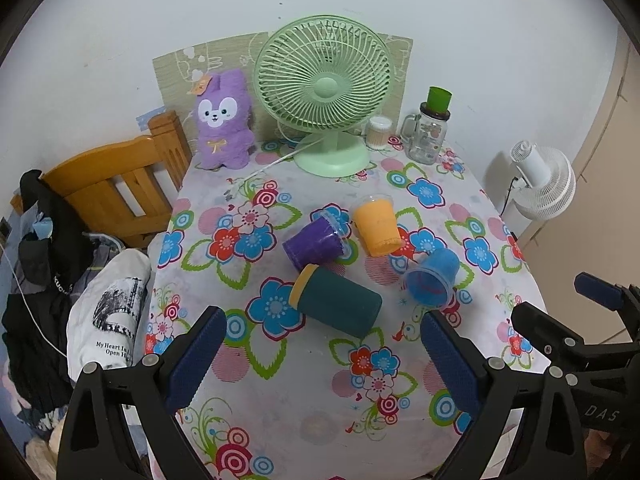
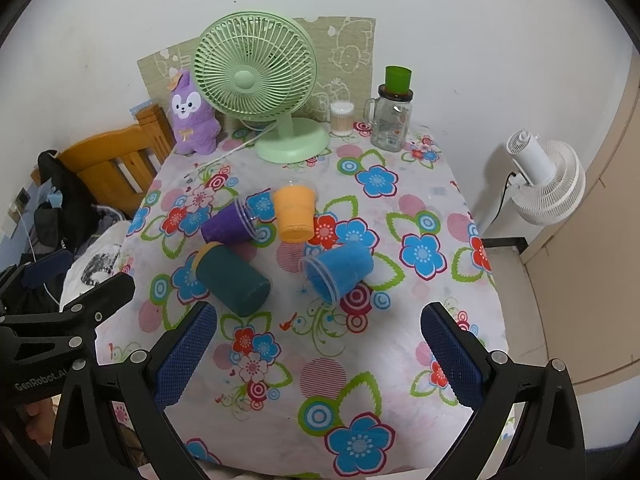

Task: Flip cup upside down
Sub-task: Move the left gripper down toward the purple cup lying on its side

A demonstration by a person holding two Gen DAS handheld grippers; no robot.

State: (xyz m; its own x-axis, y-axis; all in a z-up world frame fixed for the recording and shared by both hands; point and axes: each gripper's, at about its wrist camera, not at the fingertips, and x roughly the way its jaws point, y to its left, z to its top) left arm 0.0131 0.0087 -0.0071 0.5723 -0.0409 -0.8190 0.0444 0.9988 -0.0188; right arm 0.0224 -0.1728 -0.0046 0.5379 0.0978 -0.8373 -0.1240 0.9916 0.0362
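Observation:
Several cups lie on their sides on the flowered tablecloth (image 1: pixel 304 400): a dark teal cup with a yellow rim (image 1: pixel 336 302) (image 2: pixel 232 282), a purple cup (image 1: pixel 314 242) (image 2: pixel 230 226), an orange cup (image 1: pixel 378 226) (image 2: pixel 295 214) and a blue cup (image 1: pixel 432 280) (image 2: pixel 338 270). My left gripper (image 1: pixel 322 344) is open and empty, just in front of the teal cup. My right gripper (image 2: pixel 318 340) is open and empty, in front of the blue cup. Each gripper shows at the other view's edge.
At the table's back stand a green fan (image 1: pixel 324 92), a purple plush toy (image 1: pixel 224 120), a cotton-swab jar (image 1: pixel 379 132) and a glass mug jar with a green cup on top (image 1: pixel 430 132). A wooden chair (image 1: pixel 116 188) with clothes is left; a white fan (image 1: pixel 544 184) is right.

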